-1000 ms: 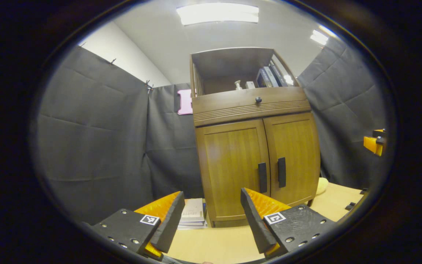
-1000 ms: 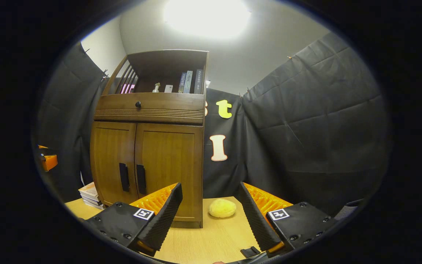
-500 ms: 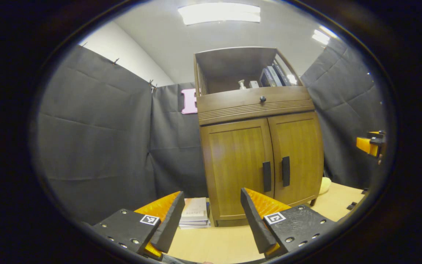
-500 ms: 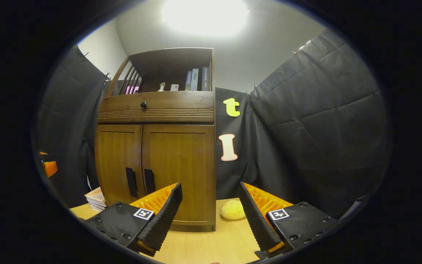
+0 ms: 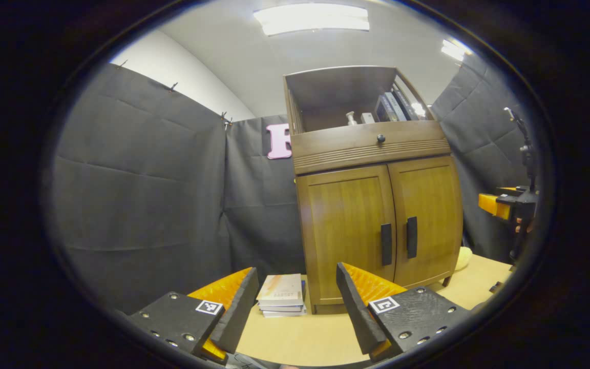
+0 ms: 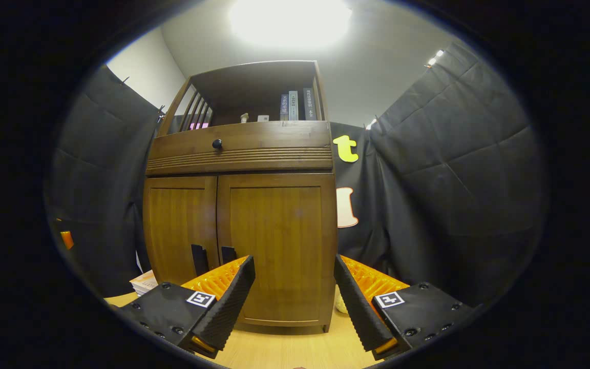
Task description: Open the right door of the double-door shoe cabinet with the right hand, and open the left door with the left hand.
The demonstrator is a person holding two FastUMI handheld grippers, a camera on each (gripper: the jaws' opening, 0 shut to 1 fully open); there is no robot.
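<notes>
Both sets of jaws stand wide apart and hold nothing: the right gripper (image 6: 294, 302) faces the right door (image 6: 277, 246) of the shoe cabinet (image 6: 244, 154), and the left gripper (image 5: 295, 307) points at the bench (image 5: 295, 338) left of the cabinet's front. Over the last second the cabinet has grown much larger in the right gripper view, so that gripper has closed in on it, and the right handle (image 6: 228, 253) now sits just above its left finger, partly hidden behind it. In the left gripper view the cabinet has slid toward the right side while staying about the same size, which suggests that hand has swung or drifted sideways rather than advanced. Both doors are shut and neither handle is touched, so the task looks to be at the approach to the first pull, with the right hand leading. The left gripper view gives both handles whole, the left handle (image 5: 386, 244) beside its partner near the middle seam, along with a stack of books (image 5: 280, 295) on the bench by the cabinet's left foot and the other gripper far off at the right edge. The right gripper view instead offers the right door nearly square-on and the drawer knob (image 6: 216, 144) above it, while its own fingers cover the handles' lower parts.
</notes>
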